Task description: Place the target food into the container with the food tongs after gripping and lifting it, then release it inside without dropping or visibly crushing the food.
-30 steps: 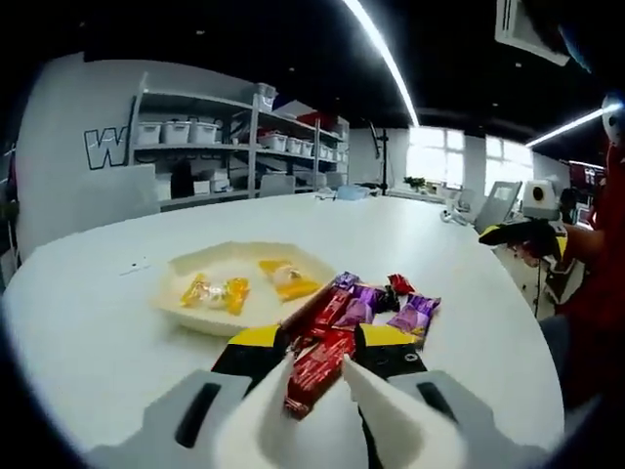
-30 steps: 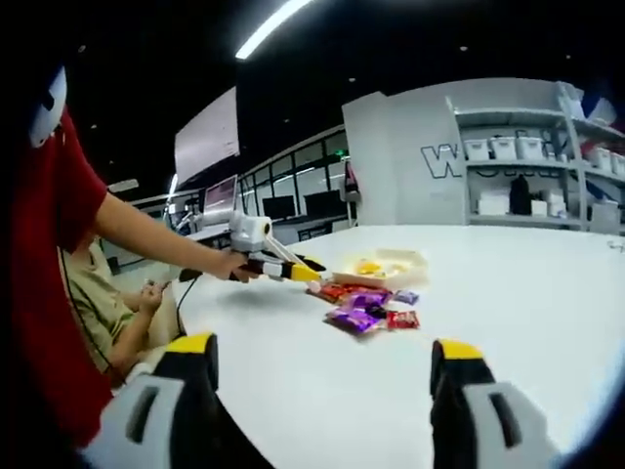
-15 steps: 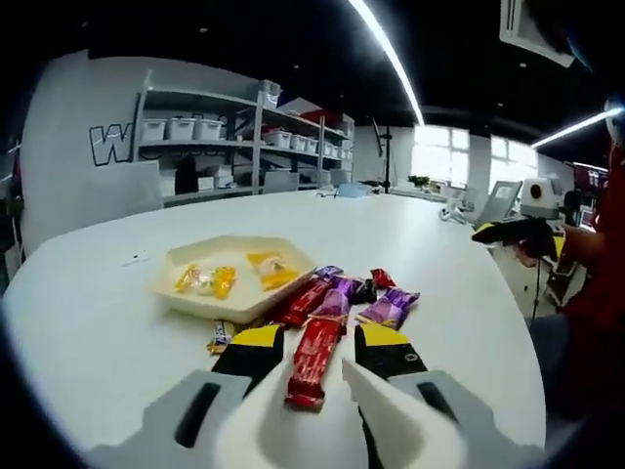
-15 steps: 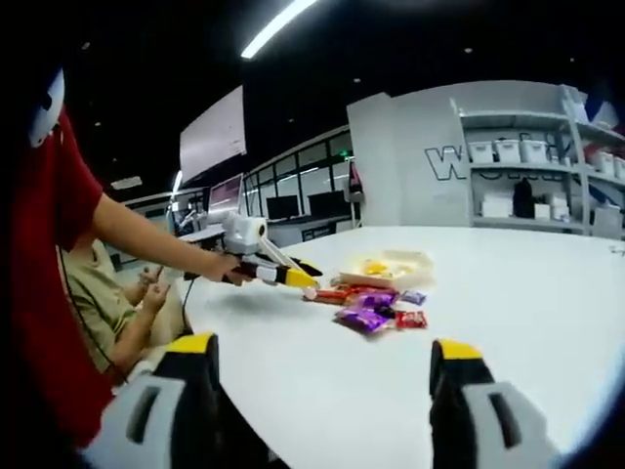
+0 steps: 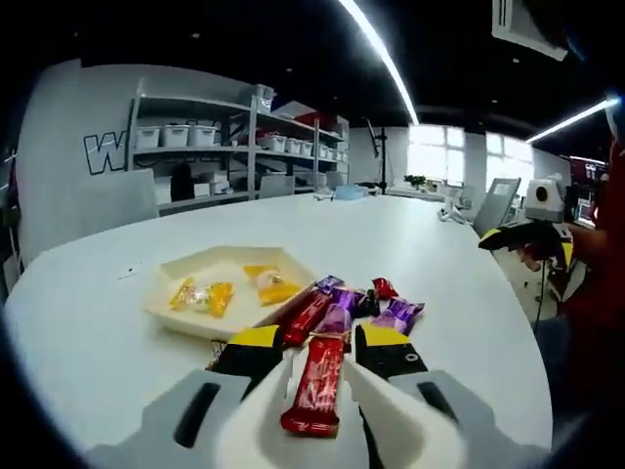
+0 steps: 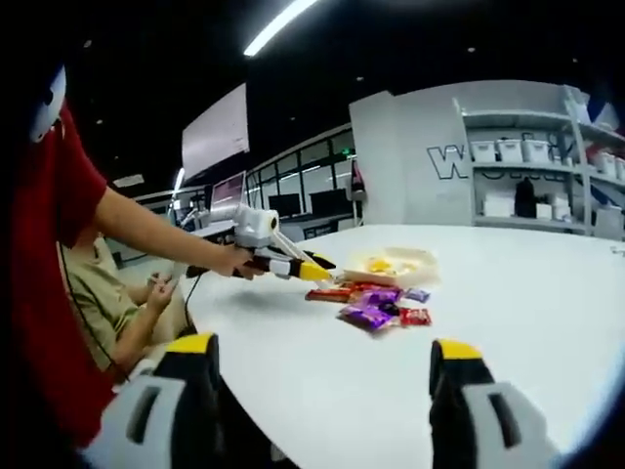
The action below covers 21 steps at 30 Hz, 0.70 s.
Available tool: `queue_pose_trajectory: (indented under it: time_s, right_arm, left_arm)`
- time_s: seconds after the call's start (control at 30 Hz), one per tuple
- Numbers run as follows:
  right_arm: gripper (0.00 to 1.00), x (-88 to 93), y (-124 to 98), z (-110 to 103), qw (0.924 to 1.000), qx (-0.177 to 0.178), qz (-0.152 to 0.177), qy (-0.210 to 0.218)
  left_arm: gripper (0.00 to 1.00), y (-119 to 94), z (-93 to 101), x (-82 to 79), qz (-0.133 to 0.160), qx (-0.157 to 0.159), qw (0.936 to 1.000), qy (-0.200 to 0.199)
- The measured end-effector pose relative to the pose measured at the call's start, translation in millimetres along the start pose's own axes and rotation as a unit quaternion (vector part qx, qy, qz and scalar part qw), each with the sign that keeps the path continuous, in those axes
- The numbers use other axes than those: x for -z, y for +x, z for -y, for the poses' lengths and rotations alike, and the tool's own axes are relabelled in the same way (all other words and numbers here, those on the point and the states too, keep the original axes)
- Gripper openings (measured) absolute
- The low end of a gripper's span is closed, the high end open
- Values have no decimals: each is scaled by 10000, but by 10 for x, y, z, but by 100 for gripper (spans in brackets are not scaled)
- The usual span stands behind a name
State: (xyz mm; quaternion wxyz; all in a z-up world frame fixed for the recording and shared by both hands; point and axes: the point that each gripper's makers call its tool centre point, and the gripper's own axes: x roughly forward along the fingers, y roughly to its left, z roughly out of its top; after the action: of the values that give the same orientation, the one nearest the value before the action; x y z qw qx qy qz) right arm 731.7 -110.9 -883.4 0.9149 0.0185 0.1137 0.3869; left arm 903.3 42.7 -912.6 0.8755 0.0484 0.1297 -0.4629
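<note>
Red candy bar in the left claw

The left claw (image 5: 317, 376) pinches a red candy bar (image 5: 314, 386), lifted to reach the tray (image 5: 161, 298) at 10 o'clock; the right claw (image 6: 322, 391) waits wide open, empty.

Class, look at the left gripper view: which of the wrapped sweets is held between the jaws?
The long red bar. It sits clamped in the left hand-held gripper, while the other sweets lie on the table beyond.

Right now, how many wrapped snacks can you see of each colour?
Red wrappers: 3, counting the red bar held in the left gripper
Purple wrappers: about 3
Yellow wrappers, in the tray: about 3
Total: about 9; the pile overlaps, so the counts are rough.
</note>
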Motion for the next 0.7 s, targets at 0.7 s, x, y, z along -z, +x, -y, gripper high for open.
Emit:
queue_pose_trajectory:
  time_s: [0.7]
  right_arm:
    - [86, 197, 67, 145, 9996, 73, -267, 67]
  left_arm:
    - [26, 65, 14, 142, -188, 114, 9997, -95]
